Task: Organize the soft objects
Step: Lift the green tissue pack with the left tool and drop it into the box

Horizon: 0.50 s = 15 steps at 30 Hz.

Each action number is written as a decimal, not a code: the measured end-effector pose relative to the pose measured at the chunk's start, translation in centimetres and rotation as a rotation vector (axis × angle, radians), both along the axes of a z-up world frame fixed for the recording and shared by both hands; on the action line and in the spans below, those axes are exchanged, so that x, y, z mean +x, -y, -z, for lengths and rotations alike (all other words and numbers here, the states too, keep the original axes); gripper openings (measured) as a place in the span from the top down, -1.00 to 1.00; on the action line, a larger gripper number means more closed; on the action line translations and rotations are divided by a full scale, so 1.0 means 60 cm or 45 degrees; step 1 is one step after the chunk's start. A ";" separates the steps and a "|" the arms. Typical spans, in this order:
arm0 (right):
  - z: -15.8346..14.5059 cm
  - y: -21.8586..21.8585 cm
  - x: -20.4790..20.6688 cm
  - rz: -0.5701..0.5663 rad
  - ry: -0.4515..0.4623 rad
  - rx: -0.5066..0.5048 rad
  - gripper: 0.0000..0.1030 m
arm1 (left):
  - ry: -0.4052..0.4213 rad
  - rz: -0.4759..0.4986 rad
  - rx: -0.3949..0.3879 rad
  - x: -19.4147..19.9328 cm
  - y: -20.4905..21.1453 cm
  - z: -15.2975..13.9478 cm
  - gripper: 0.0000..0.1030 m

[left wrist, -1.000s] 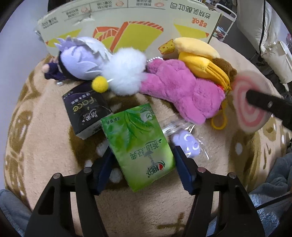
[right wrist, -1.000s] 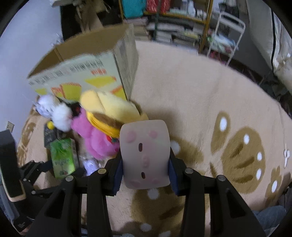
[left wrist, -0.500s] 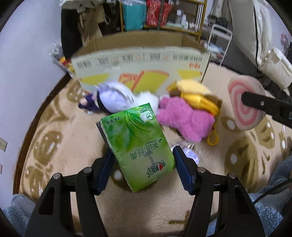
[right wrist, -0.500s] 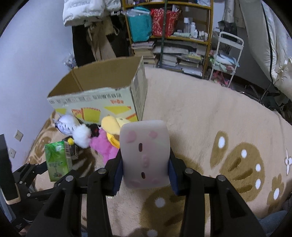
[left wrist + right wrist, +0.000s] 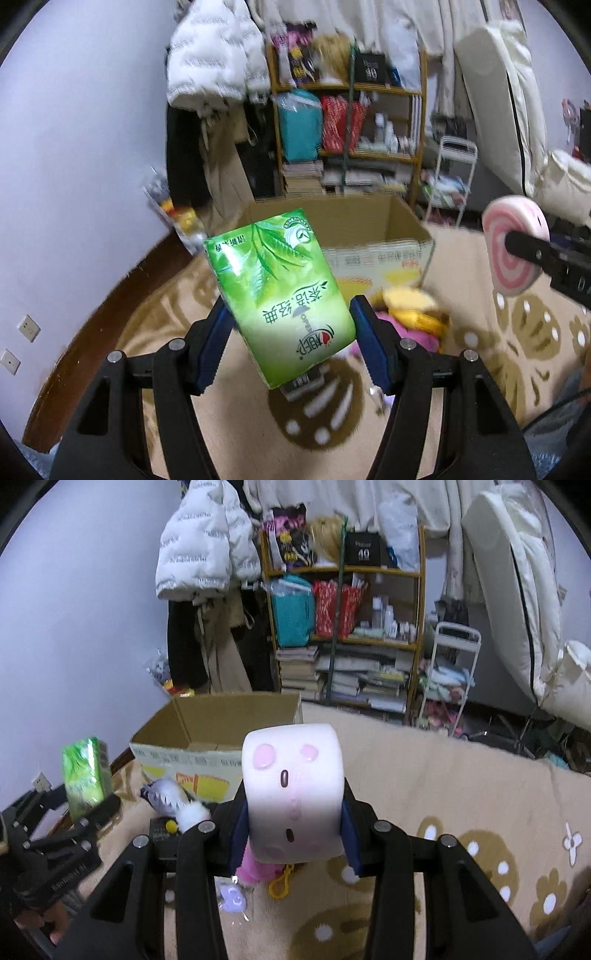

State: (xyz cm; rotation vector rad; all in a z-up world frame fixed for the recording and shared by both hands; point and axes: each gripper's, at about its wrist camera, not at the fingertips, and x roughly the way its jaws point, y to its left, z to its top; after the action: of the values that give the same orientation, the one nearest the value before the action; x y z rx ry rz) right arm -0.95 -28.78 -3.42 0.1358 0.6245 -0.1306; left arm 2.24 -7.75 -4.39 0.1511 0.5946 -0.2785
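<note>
While both claws are loaded and lifted above the rug (image 5: 461,794), the open box (image 5: 221,734) lies ahead of them, and this decides the coming move. The left claw (image 5: 291,332) is clamped on a green tissue pack (image 5: 280,295), whose long axis tilts up toward the box. The right claw (image 5: 293,823) is closed on a pink-and-white cushion (image 5: 293,790). I judge the left claw nearer to the box. Plush toys (image 5: 177,801) lie on the rug just before the box.

Glossy plastic tissue pack (image 5: 280,295), matt foam squishy (image 5: 293,794), fuzzy carpet (image 5: 461,794), cardboard box (image 5: 207,738).
</note>
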 end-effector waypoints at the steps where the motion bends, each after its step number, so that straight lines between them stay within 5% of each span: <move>1: -0.004 -0.001 0.000 0.006 0.017 -0.017 0.13 | 0.034 -0.007 -0.014 0.001 -0.003 -0.009 -0.24; 9: -0.036 -0.012 0.012 0.084 0.180 -0.164 0.13 | 0.319 0.010 -0.045 -0.002 -0.007 -0.063 -0.24; 15: -0.057 -0.008 0.035 0.077 0.279 -0.149 0.13 | 0.435 0.060 0.014 0.010 0.012 -0.094 -0.24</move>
State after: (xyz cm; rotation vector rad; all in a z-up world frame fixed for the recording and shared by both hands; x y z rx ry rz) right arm 1.14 -28.28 0.01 0.0546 0.3936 -0.2071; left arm 2.85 -8.47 1.24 0.2179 0.2537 -0.2871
